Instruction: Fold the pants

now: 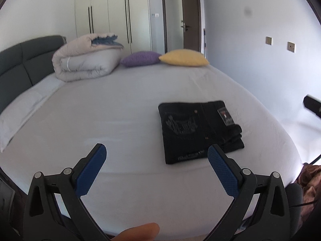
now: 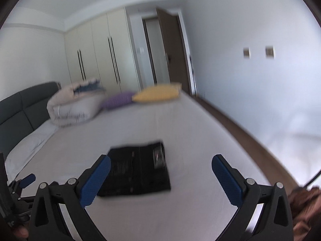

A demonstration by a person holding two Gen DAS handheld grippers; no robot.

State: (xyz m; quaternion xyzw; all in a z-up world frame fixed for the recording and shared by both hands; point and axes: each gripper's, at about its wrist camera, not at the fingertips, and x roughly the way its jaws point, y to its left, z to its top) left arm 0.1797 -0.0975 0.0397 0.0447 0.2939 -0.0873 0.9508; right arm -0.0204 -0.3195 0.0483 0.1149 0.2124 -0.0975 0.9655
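Note:
The black pants (image 1: 198, 130) lie folded into a compact rectangle on the white bed sheet (image 1: 120, 110), with a label showing near one corner. They also show in the right wrist view (image 2: 138, 170), blurred. My left gripper (image 1: 157, 152) is open and empty, held above the bed to the near left of the pants. My right gripper (image 2: 161, 163) is open and empty, held above the bed just short of the pants. The left gripper's blue pad also shows at the left edge of the right wrist view (image 2: 28, 179).
A rolled duvet (image 1: 86, 60), a purple cushion (image 1: 140, 58) and a yellow cushion (image 1: 184, 57) lie at the far end of the bed. A grey headboard (image 1: 24, 64) is at the left. Brown fabric (image 1: 309, 178) lies off the bed's near right corner.

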